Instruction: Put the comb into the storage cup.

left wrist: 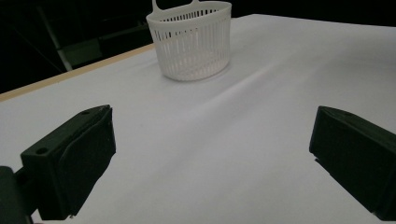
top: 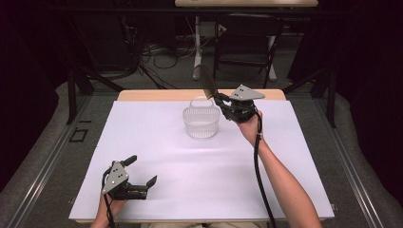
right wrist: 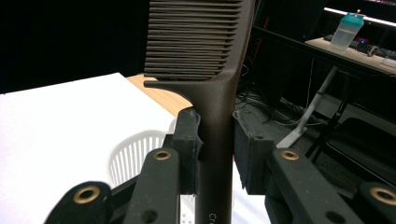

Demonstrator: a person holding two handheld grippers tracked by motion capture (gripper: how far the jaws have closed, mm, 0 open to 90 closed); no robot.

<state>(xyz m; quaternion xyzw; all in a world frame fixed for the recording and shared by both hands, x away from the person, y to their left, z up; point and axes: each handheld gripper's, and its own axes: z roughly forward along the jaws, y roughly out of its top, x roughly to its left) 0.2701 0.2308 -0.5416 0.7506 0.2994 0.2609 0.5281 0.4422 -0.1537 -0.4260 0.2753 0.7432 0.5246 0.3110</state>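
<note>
A white slotted plastic basket (top: 201, 126) stands on the white sheet, a little past the table's middle. My right gripper (top: 219, 99) hovers just right of and behind its rim, shut on the handle of a dark brown comb (top: 208, 84) that points up and away. In the right gripper view the comb (right wrist: 205, 46) rises between both pads, teeth to the left, with the basket (right wrist: 133, 154) below. My left gripper (top: 142, 170) rests at the front left, open with nothing between its jaws. In the left gripper view the basket (left wrist: 191, 46) stands far ahead of the left gripper (left wrist: 210, 140).
A white sheet (top: 190, 190) covers the table, with a strip of wooden edge (top: 157, 95) at the back. Beyond the table are a dark folding chair (top: 247, 42) and floor cables. A bottle (right wrist: 346, 31) stands on a far desk.
</note>
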